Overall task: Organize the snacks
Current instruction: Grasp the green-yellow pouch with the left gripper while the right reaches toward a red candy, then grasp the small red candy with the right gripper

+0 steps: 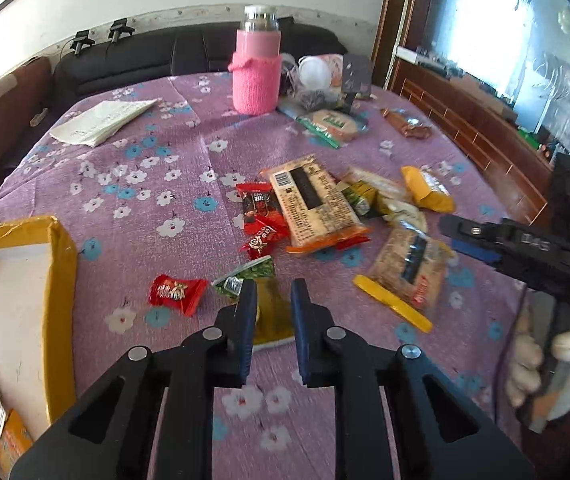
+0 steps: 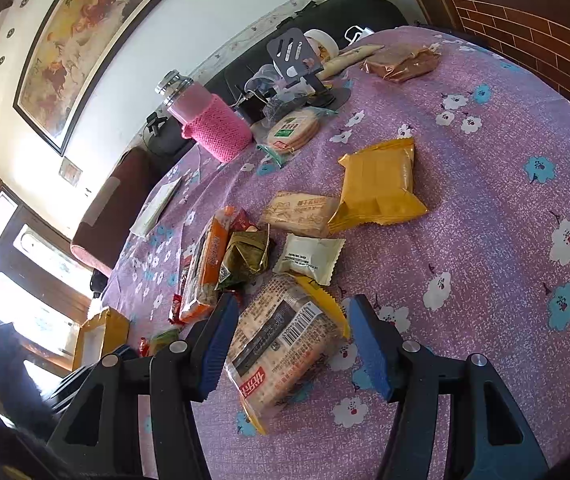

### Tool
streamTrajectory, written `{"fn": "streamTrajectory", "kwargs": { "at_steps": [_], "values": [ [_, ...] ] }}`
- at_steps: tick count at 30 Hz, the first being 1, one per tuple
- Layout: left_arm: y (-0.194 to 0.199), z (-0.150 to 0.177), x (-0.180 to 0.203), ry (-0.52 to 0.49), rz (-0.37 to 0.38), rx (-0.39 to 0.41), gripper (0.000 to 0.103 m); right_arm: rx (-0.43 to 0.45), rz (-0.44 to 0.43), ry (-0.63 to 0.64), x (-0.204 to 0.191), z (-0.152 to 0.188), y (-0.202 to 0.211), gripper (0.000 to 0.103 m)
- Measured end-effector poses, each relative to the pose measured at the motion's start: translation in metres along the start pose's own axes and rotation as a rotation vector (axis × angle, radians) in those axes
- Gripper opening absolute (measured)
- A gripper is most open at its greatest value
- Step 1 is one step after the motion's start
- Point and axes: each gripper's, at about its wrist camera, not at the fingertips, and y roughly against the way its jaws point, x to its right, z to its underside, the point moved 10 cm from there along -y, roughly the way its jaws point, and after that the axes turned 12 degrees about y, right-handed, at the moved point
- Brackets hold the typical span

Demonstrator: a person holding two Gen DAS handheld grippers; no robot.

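holding red packets, yellow box [image 1: 61,264]; left gripper [image 1: 272,300] and right gripper [image 2: 291,338] jaws apart.

I see a purple cloth [image 1: 173,208] patterned with white and blue flowers, a pink knitted bottle sleeve [image 1: 256,82], red candy wrappers [image 1: 177,293], a yellow packet [image 2: 379,182] and a yellow-edged box [image 1: 61,264].

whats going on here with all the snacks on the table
A person is sorting snacks with a hand-held gripper in each hand. The left gripper has its jaws around a green-gold snack packet on the purple floral tablecloth, near a yellow-edged box. The right gripper has its jaws wide open on either side of a clear pack of crackers, not gripping it. Most snacks lie loose in a pile.
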Motion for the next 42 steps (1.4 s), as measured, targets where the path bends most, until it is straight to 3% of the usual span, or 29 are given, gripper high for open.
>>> {"fn": "streamTrajectory", "kwargs": {
  "at_steps": [7,11,18,20,23,28,32,38,42],
  "values": [
    [0.002,0.01,-0.013,0.077,0.012,-0.041,0.017,0.04,0.022,0.045,-0.009,0.0,0.005,0.061],
    [-0.018,0.013,-0.011,0.085,0.003,-0.067,0.044,0.042,0.018,0.051,-0.012,0.0,0.006,0.061],
    [-0.059,0.014,-0.003,-0.014,-0.098,-0.076,0.044,0.036,0.008,0.057,-0.014,0.0,0.005,0.061],
    [-0.064,0.016,-0.004,-0.042,-0.138,-0.079,0.036,0.034,0.01,0.068,-0.016,0.001,0.004,0.061],
    [-0.059,0.019,-0.004,-0.03,-0.133,-0.07,0.033,0.033,0.01,0.08,-0.018,0.001,0.003,0.061],
    [-0.011,0.021,-0.018,0.063,-0.063,-0.006,0.033,0.041,-0.011,0.121,-0.027,0.001,0.003,0.061],
    [0.049,0.026,-0.045,0.153,-0.019,0.075,0.033,0.043,-0.096,0.234,-0.059,0.008,0.003,0.061],
    [0.117,0.038,-0.095,0.264,-0.024,0.181,0.033,-0.095,-0.313,0.307,-0.126,0.033,-0.01,0.06],
    [0.137,0.047,-0.122,0.318,-0.04,0.221,0.033,-0.153,-0.302,0.411,-0.18,0.037,-0.032,0.06]
  ]
}}
